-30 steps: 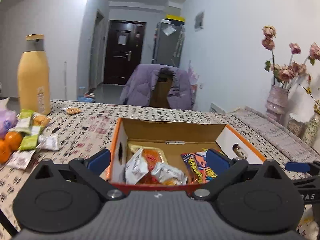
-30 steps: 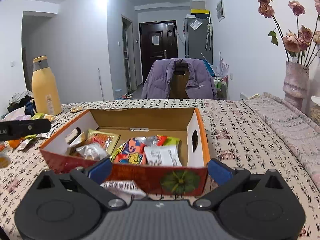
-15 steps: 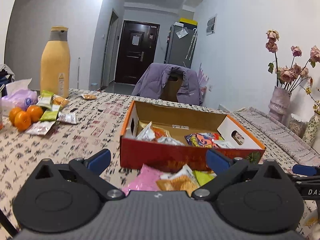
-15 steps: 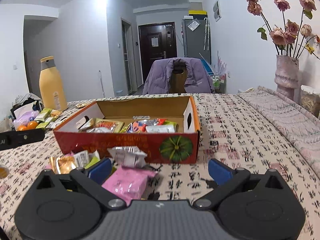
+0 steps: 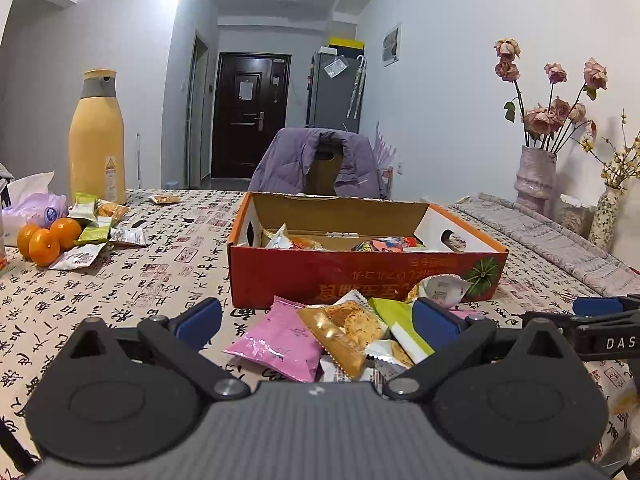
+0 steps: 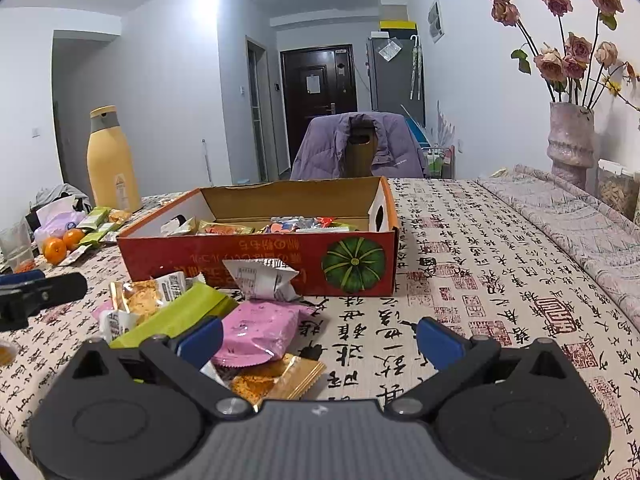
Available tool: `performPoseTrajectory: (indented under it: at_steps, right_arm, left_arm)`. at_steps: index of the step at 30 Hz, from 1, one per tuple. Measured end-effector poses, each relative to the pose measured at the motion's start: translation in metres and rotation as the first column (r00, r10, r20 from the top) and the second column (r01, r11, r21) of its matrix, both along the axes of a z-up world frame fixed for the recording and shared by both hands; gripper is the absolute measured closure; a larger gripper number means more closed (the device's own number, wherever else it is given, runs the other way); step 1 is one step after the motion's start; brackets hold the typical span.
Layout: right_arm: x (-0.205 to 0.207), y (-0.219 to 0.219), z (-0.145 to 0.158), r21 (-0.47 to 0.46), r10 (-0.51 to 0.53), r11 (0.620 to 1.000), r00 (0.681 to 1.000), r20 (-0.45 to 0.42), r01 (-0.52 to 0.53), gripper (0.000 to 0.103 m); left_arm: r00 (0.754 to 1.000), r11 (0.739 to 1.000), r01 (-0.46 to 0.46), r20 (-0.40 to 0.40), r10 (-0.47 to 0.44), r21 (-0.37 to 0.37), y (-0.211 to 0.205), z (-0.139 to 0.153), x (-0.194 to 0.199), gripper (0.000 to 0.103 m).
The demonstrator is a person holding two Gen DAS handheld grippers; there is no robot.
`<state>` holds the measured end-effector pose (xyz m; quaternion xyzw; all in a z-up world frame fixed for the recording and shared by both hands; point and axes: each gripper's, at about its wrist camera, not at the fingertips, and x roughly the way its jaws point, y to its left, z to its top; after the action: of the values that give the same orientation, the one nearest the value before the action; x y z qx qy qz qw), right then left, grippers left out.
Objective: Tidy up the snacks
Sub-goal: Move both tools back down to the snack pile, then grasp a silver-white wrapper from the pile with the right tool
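both spread grippers have backed from the box [image 5: 360, 276] across the patterned tablecloth [image 6: 480, 280].

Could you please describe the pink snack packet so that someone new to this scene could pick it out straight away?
Find the red cardboard box with the green pumpkin picture on its front, standing on the calligraphy-print tablecloth. A heap of loose snack packets lies on the cloth just before it. The pink snack packet is the only plain pink one there, beside a lime-green packet and partly over a gold packet.

Snack box [image 5: 360, 276] mid-table, loose packets [image 5: 340, 332] before it, oranges [image 5: 48, 238] far left, vase [image 5: 536, 180] right
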<state>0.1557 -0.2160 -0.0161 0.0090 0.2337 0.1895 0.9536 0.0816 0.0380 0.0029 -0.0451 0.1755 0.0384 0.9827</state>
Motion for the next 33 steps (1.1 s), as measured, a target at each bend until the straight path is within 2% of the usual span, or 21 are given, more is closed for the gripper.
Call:
performPoseTrajectory:
  at_steps: [10,19,28,33]
  right_arm:
    - [-0.005,0.0,-0.007,-0.013,-0.007,1.0,1.0,-0.021,0.007,0.0]
    - [-0.008,-0.003,-0.009,-0.03,-0.043,0.999,0.999,0.002,0.043,0.0]
    - [-0.014,0.015,-0.013,-0.044,0.037,0.998,0.999,-0.032,-0.039,0.002]
    - [-0.023,0.031,-0.017,-0.066,0.077,0.995,0.996,-0.033,-0.079,0.011]
  left_arm:
    - [1.0,0.999,0.006,-0.008,-0.006,-0.037,0.005,-0.006,-0.001,0.0]
    - [1.0,0.999,0.002,-0.015,-0.003,-0.049,0.007,-0.008,-0.002,0.0]
    - [1.0,0.998,0.007,-0.03,-0.008,-0.056,0.007,-0.01,-0.002,0.0]
    - [0.999,0.998,0.004,-0.033,-0.006,-0.058,0.009,-0.011,-0.005,0.0]
